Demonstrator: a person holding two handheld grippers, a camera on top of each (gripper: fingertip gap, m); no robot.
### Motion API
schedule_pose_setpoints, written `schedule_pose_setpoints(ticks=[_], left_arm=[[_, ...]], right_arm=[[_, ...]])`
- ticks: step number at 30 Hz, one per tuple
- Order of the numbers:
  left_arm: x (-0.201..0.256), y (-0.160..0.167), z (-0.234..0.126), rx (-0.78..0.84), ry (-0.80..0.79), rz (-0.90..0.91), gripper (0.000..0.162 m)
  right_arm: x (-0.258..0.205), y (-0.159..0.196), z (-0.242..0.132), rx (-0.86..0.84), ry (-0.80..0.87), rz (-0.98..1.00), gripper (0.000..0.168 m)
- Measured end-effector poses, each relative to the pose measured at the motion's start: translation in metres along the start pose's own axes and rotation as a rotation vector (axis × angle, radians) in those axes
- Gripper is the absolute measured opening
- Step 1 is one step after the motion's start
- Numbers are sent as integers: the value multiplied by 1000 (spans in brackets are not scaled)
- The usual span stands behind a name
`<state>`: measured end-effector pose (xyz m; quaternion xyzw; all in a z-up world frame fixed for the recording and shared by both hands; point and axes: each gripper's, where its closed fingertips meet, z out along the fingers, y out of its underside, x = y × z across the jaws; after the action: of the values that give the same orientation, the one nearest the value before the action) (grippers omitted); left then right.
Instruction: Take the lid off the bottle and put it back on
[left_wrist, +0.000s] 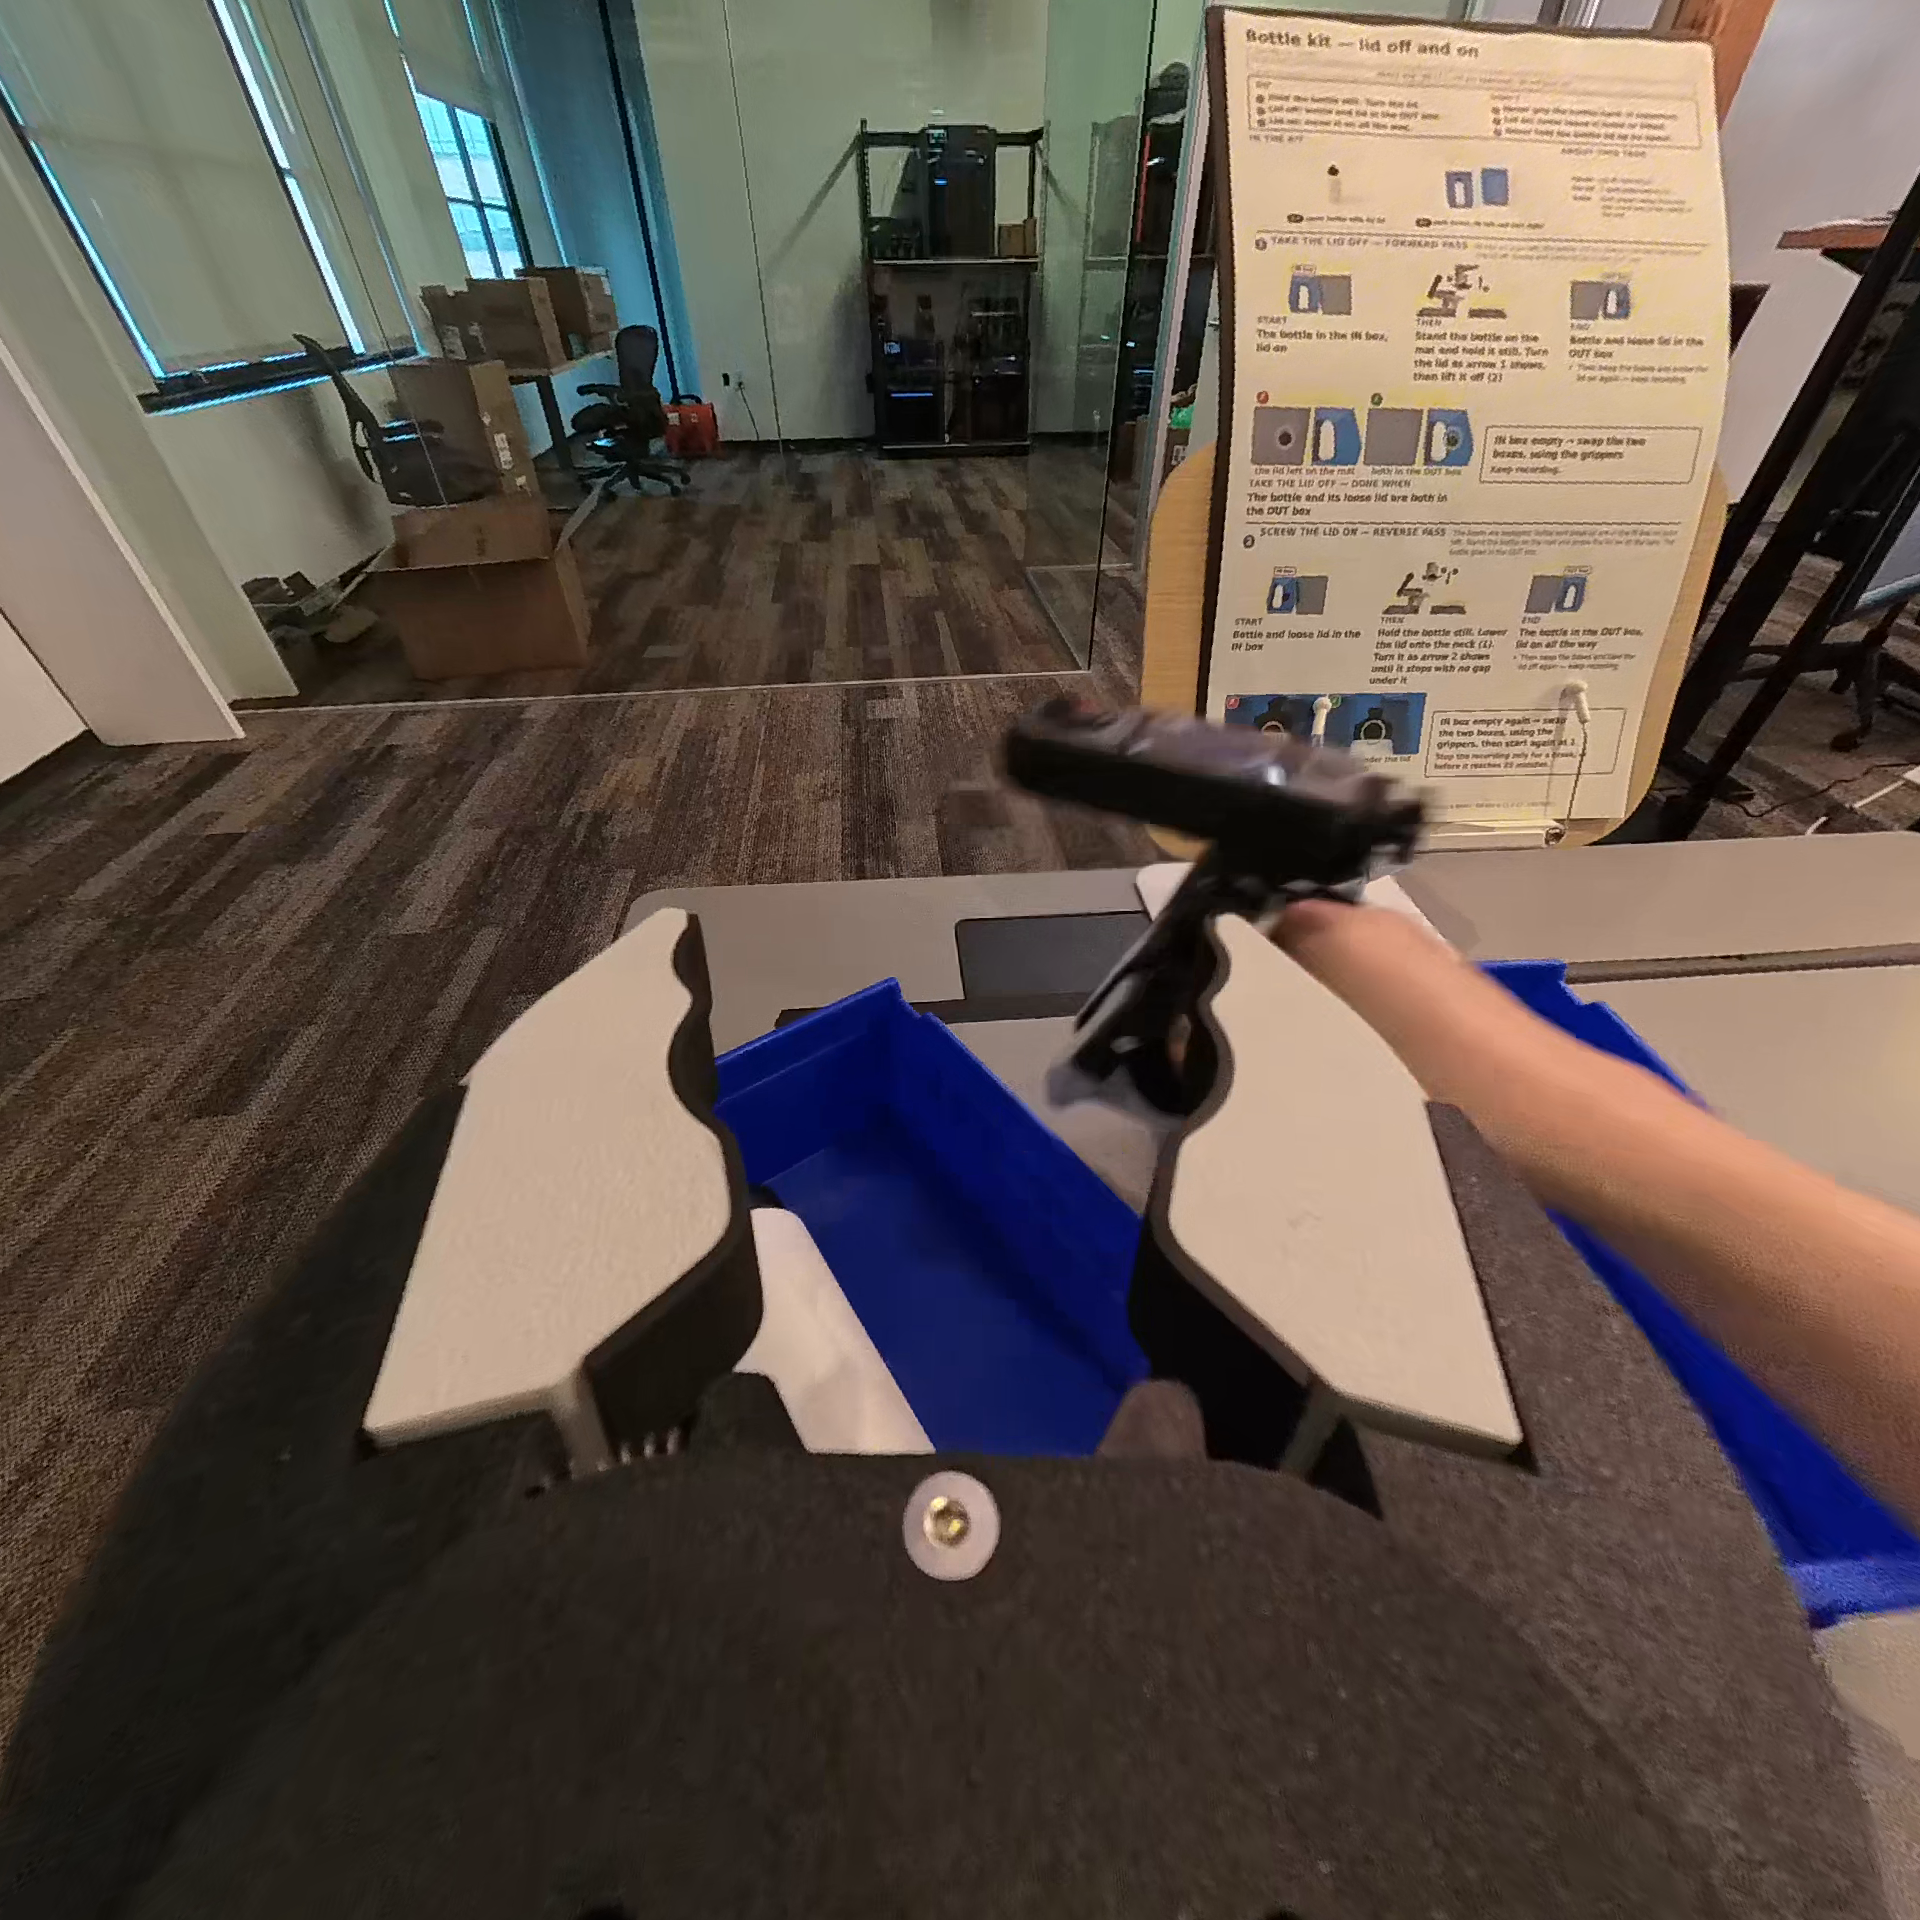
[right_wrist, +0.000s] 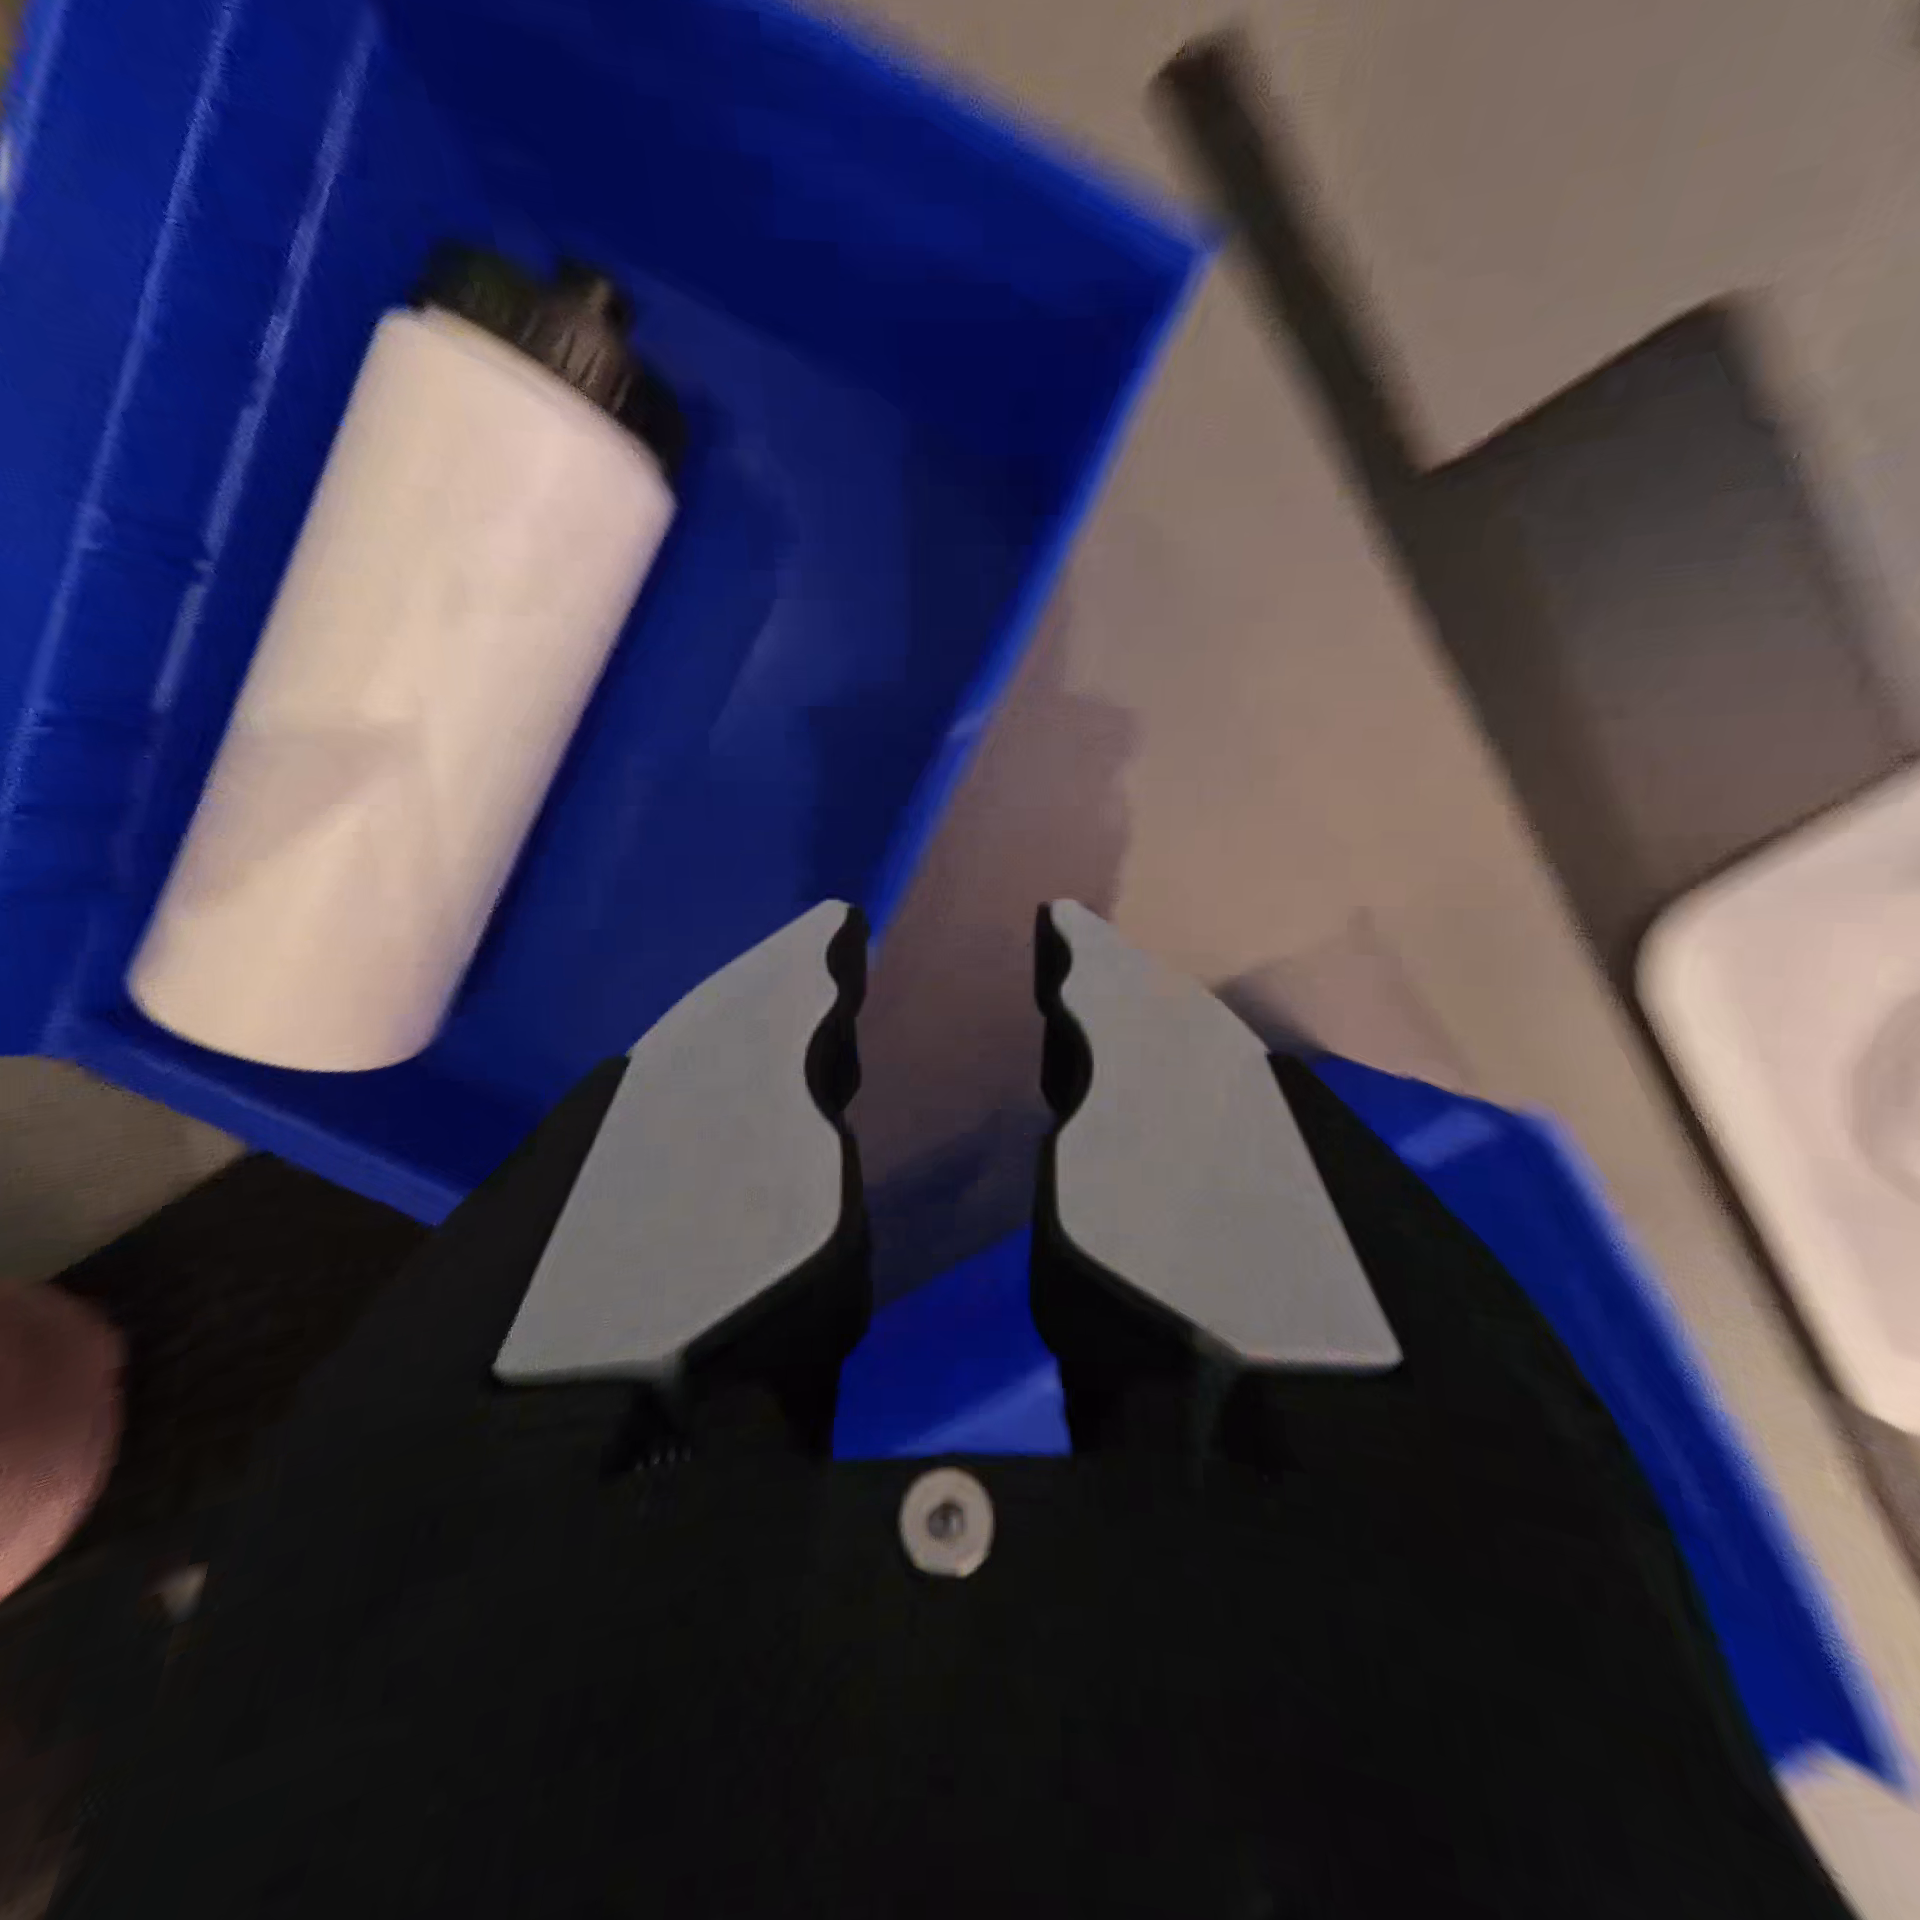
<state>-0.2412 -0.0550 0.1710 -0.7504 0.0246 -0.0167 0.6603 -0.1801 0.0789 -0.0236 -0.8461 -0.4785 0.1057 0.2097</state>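
White bottle (right_wrist: 405, 675), black lid (right_wrist: 551, 332) on, lies in the blue bin (right_wrist: 1039, 540); my left claw (left_wrist: 951, 1049) gapes above it, my right claw (right_wrist: 951, 940) hangs part-open, empty; a hasty pinch could roll it aside.

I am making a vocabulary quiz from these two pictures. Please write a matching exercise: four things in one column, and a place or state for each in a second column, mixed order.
1. bottle
2. lid
3. left gripper
4. right gripper

a. open wide above a blue bin
b. black, on the bottle
c. white, lying in the blue bin
d. narrow gap, nothing held

Pairs: 1-c, 2-b, 3-a, 4-d
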Motion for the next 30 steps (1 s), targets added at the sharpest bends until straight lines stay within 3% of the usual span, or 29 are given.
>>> schedule_pose_setpoints(ticks=[2, 4, 6, 9, 12, 18, 21, 22, 23, 24, 30], left_arm=[[2, -1, 0, 2, 8, -1, 88], [4, 0, 0, -4, 14, -1, 88], [7, 1, 2, -12, 17, 5, 88], [16, 1, 5, -18, 27, 24, 88], [29, 4, 9, -38, 35, 61, 88], [60, 10, 19, -74, 47, 157, 89], [76, 14, 24, -87, 60, 202, 87], [81, 15, 26, -95, 69, 212, 87], [85, 17, 27, -104, 76, 223, 88], [88, 19, 29, -113, 78, 234, 89], [97, 22, 31, -122, 92, 257, 89]], right_arm=[[41, 25, -36, 70, 222, -3, 52], [85, 78, -59, -14, 451, -19, 78], [118, 137, -74, -127, 603, -13, 93], [140, 216, -77, -259, 588, 87, 100], [147, 268, -68, -323, 468, 213, 101], [159, 323, -60, -390, 316, 400, 106], [160, 347, -58, -438, 224, 436, 85], [153, 350, -56, -424, 127, 473, 68], [145, 349, -55, -394, 8, 517, 32], [143, 351, -56, -374, -57, 556, 10], [180, 397, -78, -374, -27, 627, 8]])
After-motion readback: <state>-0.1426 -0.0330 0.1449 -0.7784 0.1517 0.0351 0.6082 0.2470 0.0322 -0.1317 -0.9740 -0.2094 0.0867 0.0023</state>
